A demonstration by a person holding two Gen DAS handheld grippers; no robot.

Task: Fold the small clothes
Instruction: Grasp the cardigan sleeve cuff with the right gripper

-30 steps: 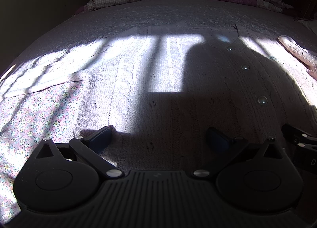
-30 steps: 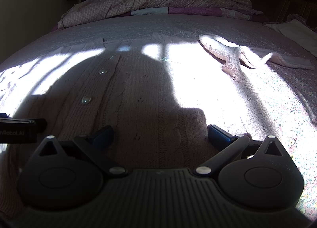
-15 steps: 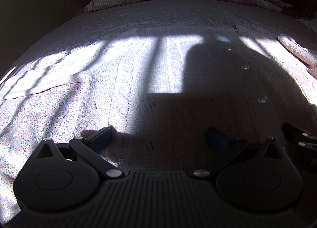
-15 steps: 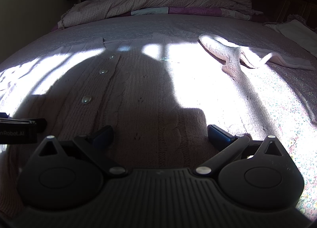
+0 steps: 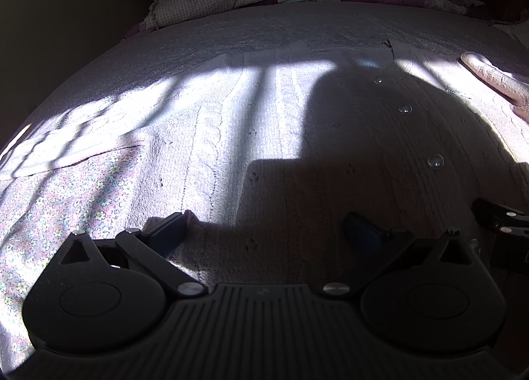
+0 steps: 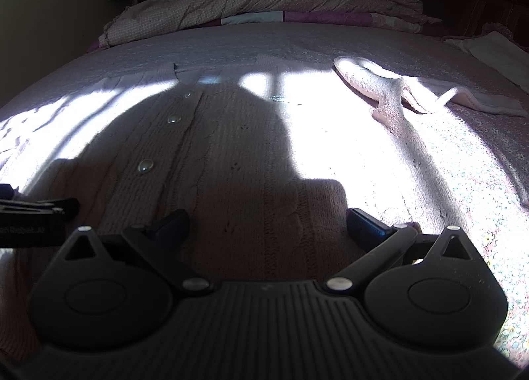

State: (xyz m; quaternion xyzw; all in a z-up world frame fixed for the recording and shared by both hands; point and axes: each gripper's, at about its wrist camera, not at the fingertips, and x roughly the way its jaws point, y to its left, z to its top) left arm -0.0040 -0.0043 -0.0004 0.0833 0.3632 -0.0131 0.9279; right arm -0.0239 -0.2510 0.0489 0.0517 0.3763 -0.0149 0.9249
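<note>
both tools wide open, empty: left tool (image 5: 264, 231), right tool (image 6: 267, 221) at cardigan (image 6: 231, 165) hem, lower frame. risk: pinching bedsheet (image 6: 479, 181) too, knit stretches, uneven fold.

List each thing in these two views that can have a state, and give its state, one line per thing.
cardigan: spread flat on the bed, buttoned, not yet folded
right sleeve: bent and rumpled
left gripper: open, over the hem
right gripper: open, over the hem
quilt: bunched at the far end of the bed
</note>
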